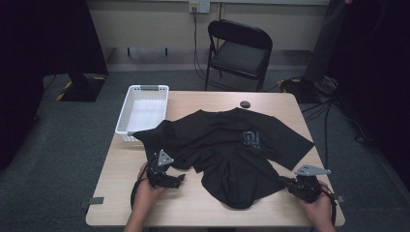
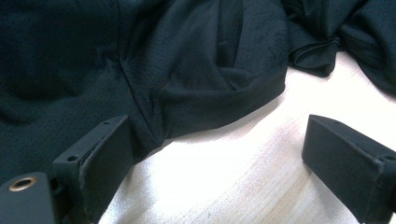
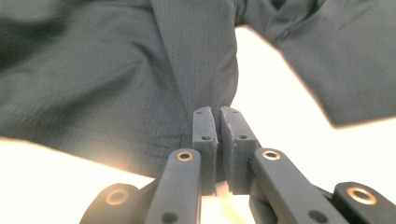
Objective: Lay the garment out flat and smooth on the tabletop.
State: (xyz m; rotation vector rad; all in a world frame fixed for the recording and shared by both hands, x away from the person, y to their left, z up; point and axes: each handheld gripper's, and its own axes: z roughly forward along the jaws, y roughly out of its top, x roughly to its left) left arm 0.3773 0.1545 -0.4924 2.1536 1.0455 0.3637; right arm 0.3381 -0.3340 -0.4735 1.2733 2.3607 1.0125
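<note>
Right gripper [image 3: 218, 114], bottom centre of its own view: jaws pinched together on the hem edge of the crumpled black short-sleeved T-shirt [image 3: 140, 79], fabric caught between the pads. In the high view this gripper [image 1: 286, 181] sits lower right, at the shirt's lower right edge. Left gripper [image 2: 210, 154]: jaws wide apart, bare table between them, one jaw's tip against a shirt fold, nothing clamped. In the high view it [image 1: 181, 179] sits lower left, just beside the shirt's [image 1: 232, 145] left hem. Shirt lies spread across the middle of the light wooden table [image 1: 121, 193]. White perforated plastic basket [image 1: 142, 113] at the table's upper left, shirt sleeve touching it. Small black round object [image 1: 245, 104] near the far edge.
</note>
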